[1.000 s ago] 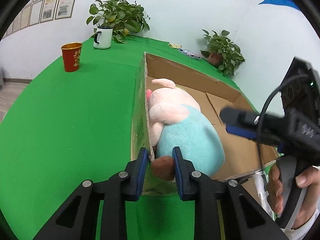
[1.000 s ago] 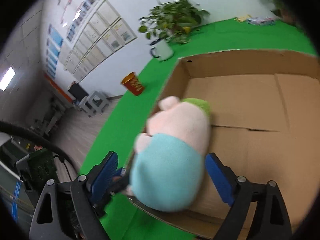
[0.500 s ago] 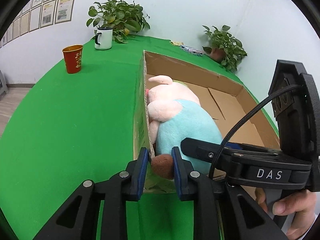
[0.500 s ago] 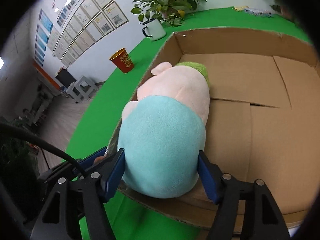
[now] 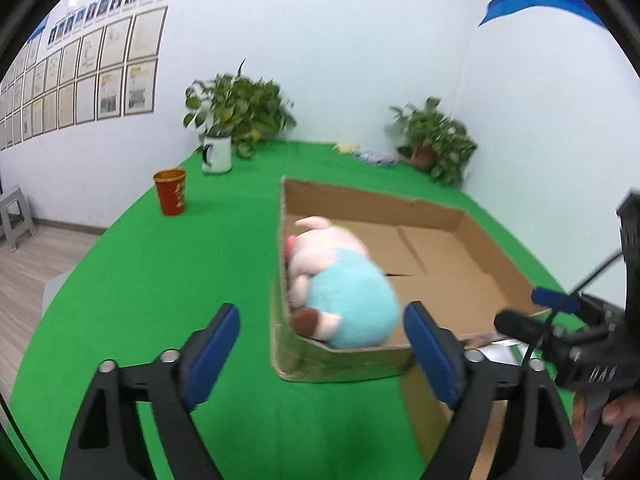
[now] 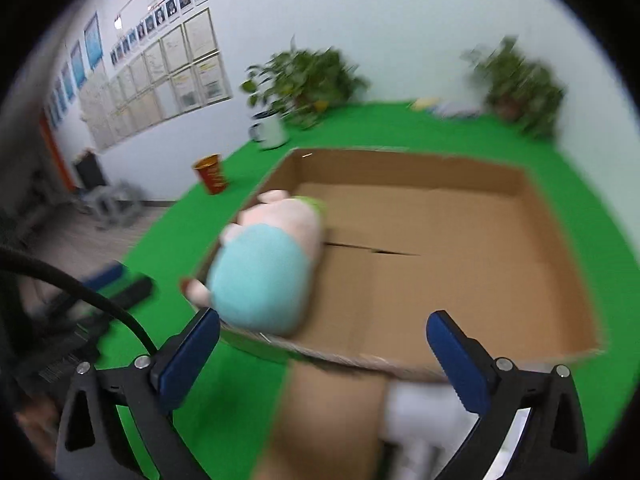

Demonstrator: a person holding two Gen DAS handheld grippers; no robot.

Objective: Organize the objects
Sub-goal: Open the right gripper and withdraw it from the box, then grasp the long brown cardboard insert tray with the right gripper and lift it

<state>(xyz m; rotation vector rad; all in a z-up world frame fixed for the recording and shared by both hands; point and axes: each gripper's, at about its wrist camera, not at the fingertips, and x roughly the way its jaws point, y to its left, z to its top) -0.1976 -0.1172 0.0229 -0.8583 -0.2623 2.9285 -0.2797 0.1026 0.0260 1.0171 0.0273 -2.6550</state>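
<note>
My left claw [image 5: 322,344] is spreading its blue pads with nothing between them, and just ahead of it the pink-and-teal plush pig [image 5: 340,284] lies in the near left corner of the shallow brown cardboard box [image 5: 472,236] on the green desk [image 5: 160,280]. My right claw [image 6: 320,354] is also opening on empty air, the pig [image 6: 268,268] just beyond its left pad.

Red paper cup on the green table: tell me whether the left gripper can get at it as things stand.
Probably yes. The red paper cup stands alone on open green table; the left gripper, jaws opening and empty, has nothing between it and the cup.
</note>
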